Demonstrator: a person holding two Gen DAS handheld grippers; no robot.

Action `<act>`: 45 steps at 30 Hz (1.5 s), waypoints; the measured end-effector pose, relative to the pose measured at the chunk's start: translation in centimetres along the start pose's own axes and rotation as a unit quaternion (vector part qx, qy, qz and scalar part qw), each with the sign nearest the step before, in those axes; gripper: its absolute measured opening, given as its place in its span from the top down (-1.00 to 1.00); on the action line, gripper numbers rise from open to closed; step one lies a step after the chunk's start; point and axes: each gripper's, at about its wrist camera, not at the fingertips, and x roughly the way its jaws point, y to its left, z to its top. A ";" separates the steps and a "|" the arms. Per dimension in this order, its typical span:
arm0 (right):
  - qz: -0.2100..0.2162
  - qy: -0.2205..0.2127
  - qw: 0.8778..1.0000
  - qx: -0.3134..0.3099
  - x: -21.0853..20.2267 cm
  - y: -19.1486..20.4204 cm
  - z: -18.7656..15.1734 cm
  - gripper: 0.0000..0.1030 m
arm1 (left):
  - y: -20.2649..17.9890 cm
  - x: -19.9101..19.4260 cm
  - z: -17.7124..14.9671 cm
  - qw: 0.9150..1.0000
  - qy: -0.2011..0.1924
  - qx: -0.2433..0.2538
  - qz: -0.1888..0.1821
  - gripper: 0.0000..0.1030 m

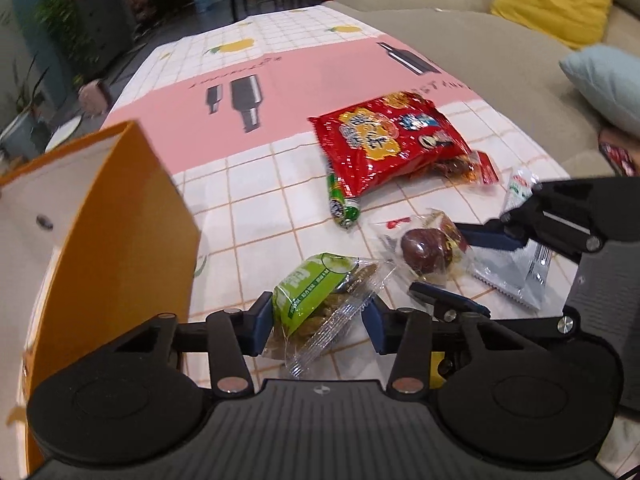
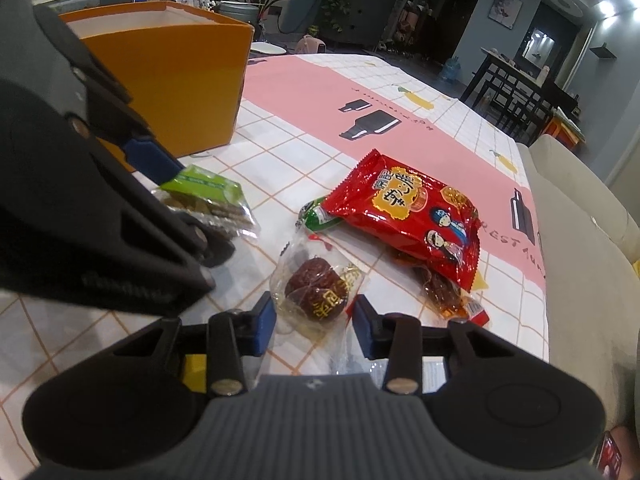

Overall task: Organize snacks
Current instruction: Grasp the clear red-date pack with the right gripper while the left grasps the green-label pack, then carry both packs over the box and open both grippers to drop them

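Living-room worktop (image 1: 280, 80) under a pink checked cloth. I see the orange box (image 1: 120, 220) at left; no snack visibly inside. Red bag (image 1: 384, 140) awaits. My left gripper (image 1: 316, 320) brackets the green biscuit packet (image 1: 312, 300); my right gripper (image 2: 314, 326) brackets the date packet (image 2: 316, 292); contact uncertain.
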 end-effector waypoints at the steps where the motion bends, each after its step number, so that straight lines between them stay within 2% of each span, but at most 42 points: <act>1: -0.001 0.002 1.000 0.000 -0.1 0.0 0.0 0.26 | 0.1 -0.2 -0.1 1.000 0.000 -0.007 -0.001 -0.03; 13: 0.009 0.027 0.998 0.057 -2.7 -0.9 0.0 0.28 | 1.5 -3.6 -0.9 0.997 -0.008 -0.082 -0.007 -0.03; 20: 0.025 0.022 0.997 0.076 -5.1 -0.8 0.1 0.29 | 1.3 -6.5 -0.9 0.996 -0.022 -0.085 -0.008 -0.03; 32: 0.043 -0.018 0.995 0.086 -9.6 -0.3 2.0 0.29 | 2.0 -12.0 -0.5 0.995 -0.053 -0.084 -0.007 -0.03; 39: 0.065 -0.047 0.993 0.082 -11.3 1.0 3.9 0.30 | 4.2 -15.1 -0.5 0.992 -0.071 -0.102 -0.016 -0.03; 45: 0.087 -0.068 0.992 0.067 -12.3 2.7 6.1 0.30 | 6.9 -17.3 -0.1 0.992 -0.079 -0.100 -0.004 -0.03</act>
